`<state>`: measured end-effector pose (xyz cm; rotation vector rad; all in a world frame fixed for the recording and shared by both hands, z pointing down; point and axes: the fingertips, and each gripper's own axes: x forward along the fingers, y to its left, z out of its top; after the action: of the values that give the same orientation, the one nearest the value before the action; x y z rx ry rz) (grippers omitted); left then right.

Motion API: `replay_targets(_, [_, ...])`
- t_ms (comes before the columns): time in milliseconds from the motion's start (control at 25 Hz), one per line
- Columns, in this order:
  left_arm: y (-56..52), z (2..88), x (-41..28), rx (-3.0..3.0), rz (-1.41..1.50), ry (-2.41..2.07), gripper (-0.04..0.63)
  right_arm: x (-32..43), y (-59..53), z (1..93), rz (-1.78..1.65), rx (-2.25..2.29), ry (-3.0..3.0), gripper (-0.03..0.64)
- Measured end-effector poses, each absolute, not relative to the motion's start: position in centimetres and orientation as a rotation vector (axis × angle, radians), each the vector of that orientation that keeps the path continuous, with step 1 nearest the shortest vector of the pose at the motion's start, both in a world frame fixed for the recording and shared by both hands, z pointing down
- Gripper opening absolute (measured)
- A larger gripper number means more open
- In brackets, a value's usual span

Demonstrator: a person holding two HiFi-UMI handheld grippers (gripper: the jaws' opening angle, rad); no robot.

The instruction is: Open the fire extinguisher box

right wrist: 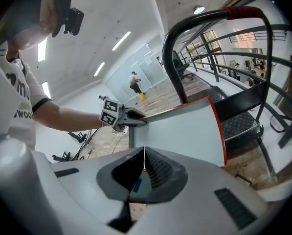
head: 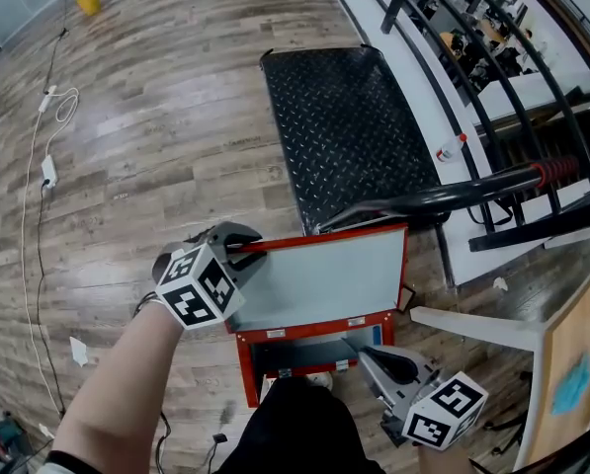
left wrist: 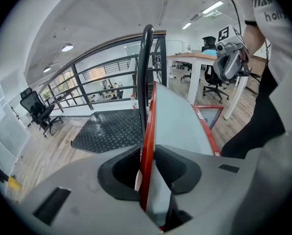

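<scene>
One red fire extinguisher box stands on the wooden floor right in front of the person, just short of the single black tread-plate platform trolley. Its one lid, a grey panel in a red frame, is raised off the box body.

The left tongs sit at the lid's upper left corner. In the left gripper view, the left tongs are clamped on the lid's red edge, one dark pad on each side of it, and the grey panel runs away from them to the right.

The right tongs hang low at the box's right front corner, just beside the body and apart from the lid. In the right gripper view, the right tongs are pressed together tip to tip with nothing between them. The lid rises just beyond them, and the left tongs show on its far corner.

The trolley's one curved handle arches just behind the lid. One white cable trails over the floor well to the left.
</scene>
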<state>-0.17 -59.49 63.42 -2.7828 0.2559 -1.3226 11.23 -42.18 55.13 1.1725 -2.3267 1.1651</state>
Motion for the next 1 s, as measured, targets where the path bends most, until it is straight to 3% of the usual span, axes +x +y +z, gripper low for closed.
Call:
replay_targets(800, [-58.9,62.0,-0.3,-2.666,-1.198,0.363,0.086,11.4,-42.3,54.4,1.155,1.160,-2.333,0.011])
replay_targets(1000, [-58.3,61.2,0.1,-2.694,-1.164,0.357,0.115,12.8,-42.1,54.1,1.135,1.176,-2.322,0.011])
